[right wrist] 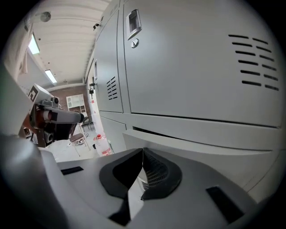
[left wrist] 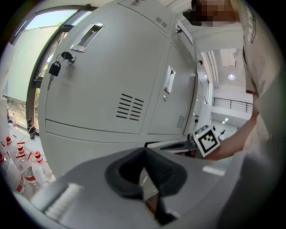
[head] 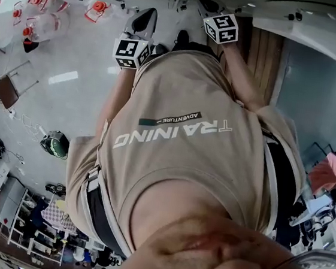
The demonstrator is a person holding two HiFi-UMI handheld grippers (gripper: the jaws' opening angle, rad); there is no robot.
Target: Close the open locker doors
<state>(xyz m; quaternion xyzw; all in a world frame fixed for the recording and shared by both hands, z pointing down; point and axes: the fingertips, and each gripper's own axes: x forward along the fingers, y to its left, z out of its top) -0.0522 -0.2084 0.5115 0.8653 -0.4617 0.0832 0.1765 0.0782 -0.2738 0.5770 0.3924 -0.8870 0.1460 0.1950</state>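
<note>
Plainly both claws are closed on nothing: the left gripper (left wrist: 145,172) has its jaws pressed together, and so has the right gripper (right wrist: 143,172), with no object between either pair. The lockers (right wrist: 187,67) fill the right gripper view, close in front. Their doors (left wrist: 111,89) look flush across the upper row, but a dark slit (right wrist: 178,133) runs along the bottom edge of that row, which I take for a lower door not fully home. Which door stands open I cannot tell.

The head view shows mostly the person's shirt (head: 179,138), so a push would be aimed with little sight of the lockers. With shut jaws on smooth painted metal, the tips could skid off the panel, or a hard shove could bounce a door back off its frame. The padlock (left wrist: 55,68) near the lockers' top left edge could snag the left gripper, and the two grippers are near enough to knock together.
</note>
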